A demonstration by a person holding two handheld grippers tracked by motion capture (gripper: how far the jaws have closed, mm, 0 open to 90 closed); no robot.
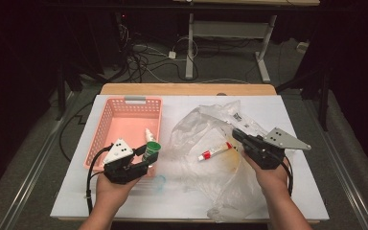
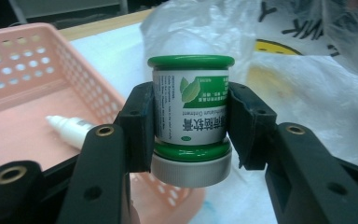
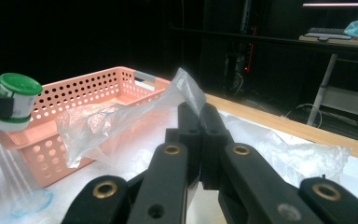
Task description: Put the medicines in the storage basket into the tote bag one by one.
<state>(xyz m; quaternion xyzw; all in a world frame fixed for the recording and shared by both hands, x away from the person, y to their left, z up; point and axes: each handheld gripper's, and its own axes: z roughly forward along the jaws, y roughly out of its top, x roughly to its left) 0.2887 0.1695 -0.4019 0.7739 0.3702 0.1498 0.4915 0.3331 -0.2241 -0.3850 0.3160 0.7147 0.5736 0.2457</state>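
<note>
My left gripper [image 1: 147, 157] is shut on a small ointment jar [image 1: 151, 149] with a green rim and a white label. It holds the jar [image 2: 190, 112] upside down, grey-white cap at the bottom, just over the near right corner of the pink basket [image 1: 109, 120]. The left gripper's [image 2: 190, 128] pads press on the jar's two sides. My right gripper [image 1: 238, 135] is shut on a fold of the clear plastic bag [image 1: 206, 122]. That fold of the bag [image 3: 102, 123] is lifted off the table between the right gripper's [image 3: 198, 116] closed jaws.
A white dropper bottle [image 1: 149, 135] lies in the basket [image 2: 9, 51]. A red and white tube [image 1: 214, 151] lies inside the bag. A small clear bluish lid [image 1: 159, 182] rests on the white table [image 1: 124, 203] in front of the basket. Dark floor, cables and desk legs lie beyond.
</note>
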